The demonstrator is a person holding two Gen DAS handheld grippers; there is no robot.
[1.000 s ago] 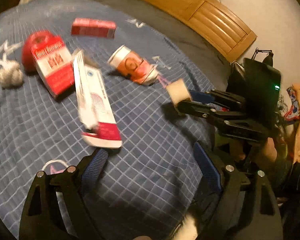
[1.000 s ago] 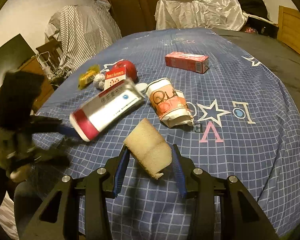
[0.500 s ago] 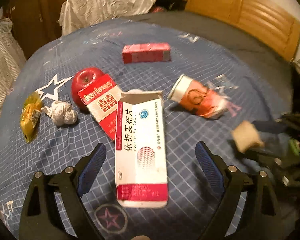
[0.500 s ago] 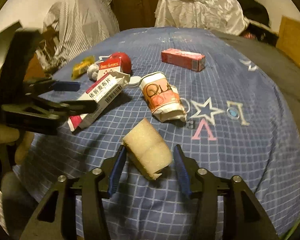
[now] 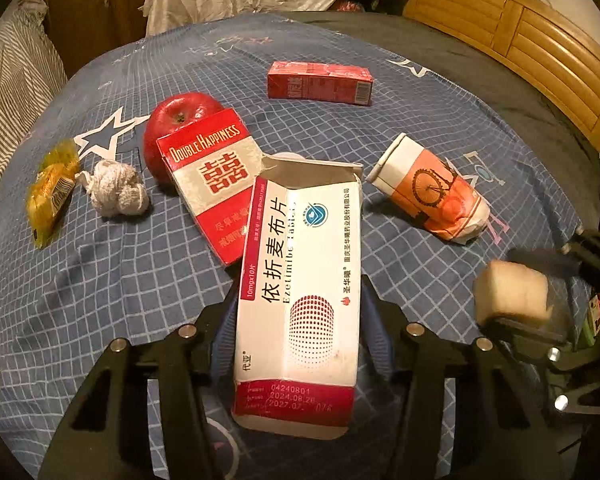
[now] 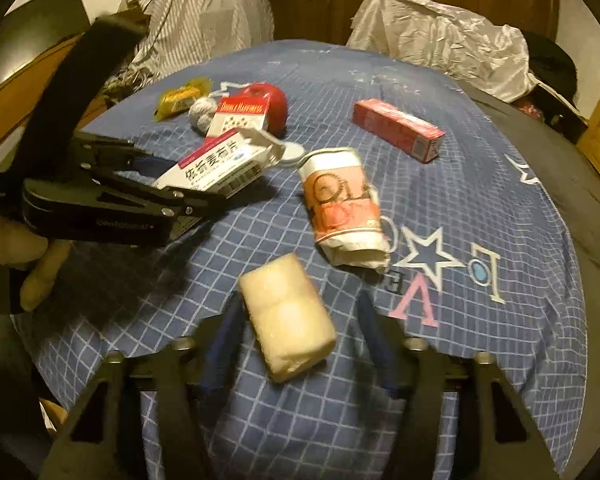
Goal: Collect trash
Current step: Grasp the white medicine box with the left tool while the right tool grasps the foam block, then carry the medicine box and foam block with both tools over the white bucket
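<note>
Two tongs busy: left tongs (image 5: 298,332) closing on the white medicine box (image 5: 300,300), right tongs (image 6: 300,336) closing around the sponge (image 6: 286,316), over the bed (image 6: 480,200).

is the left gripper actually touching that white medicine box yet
Touching. In the left wrist view, the left gripper is closing on the white medicine box, both blue pads flush against its sides.

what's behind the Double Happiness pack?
A red apple sits right behind the Double Happiness pack, touching or nearly so. Its top and left side show; the lower right part is hidden by the pack. Whether anything else lies behind it cannot be seen.
</note>
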